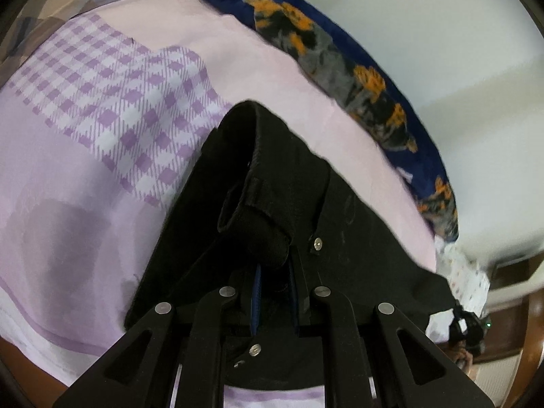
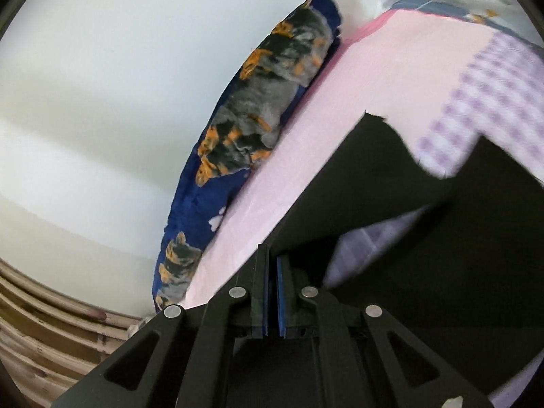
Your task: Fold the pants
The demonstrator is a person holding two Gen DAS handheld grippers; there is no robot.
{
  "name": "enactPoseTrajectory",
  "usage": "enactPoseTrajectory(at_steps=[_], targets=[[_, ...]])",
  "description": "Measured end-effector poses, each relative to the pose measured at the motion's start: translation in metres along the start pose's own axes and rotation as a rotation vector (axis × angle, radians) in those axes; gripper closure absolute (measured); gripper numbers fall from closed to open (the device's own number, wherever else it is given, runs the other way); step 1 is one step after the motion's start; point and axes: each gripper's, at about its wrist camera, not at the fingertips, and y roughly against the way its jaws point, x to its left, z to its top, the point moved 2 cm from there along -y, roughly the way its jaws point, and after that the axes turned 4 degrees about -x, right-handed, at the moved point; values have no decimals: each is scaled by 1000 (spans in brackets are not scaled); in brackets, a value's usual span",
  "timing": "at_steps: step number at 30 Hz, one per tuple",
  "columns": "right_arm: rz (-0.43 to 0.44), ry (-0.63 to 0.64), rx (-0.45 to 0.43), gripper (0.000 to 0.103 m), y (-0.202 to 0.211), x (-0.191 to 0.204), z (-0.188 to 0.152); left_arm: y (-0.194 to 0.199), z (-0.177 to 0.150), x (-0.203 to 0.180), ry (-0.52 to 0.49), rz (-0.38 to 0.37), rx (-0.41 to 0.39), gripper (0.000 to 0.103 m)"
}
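The black pants [image 1: 272,183] lie on a pink and lilac bed sheet [image 1: 102,136]. In the left wrist view their waistband, with a belt loop and metal studs, stands bunched up between the blue pads of my left gripper [image 1: 273,272], which is shut on it. In the right wrist view my right gripper [image 2: 272,265] has its pads pressed almost together on a thin edge of the pants [image 2: 425,272]. That fabric stretches up and to the right from the fingertips, lifted off the sheet [image 2: 391,85], with lilac cloth showing underneath.
A rolled blue blanket [image 1: 340,61] with orange and grey print lies along the far edge of the bed against a white wall [image 2: 102,102]. A small dark device with a green light [image 1: 474,326] sits at the pants' far right end. Wooden slats [image 2: 51,323] show at lower left.
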Motion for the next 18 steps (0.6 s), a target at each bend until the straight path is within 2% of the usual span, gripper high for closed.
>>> enactPoseTrajectory(at_steps=[5, 12, 15, 18], targets=[[-52, -29, -18, 98, 49, -12, -25, 1, -12, 6, -16, 0, 33, 89], [-99, -47, -16, 99, 74, -30, -34, 23, -34, 11, -32, -34, 71, 89], [-112, -41, -11, 98, 81, -36, -39, 23, -47, 16, -66, 0, 100, 89], [-140, -49, 12, 99, 81, -50, -50, 15, -56, 18, -117, 66, 117, 88]])
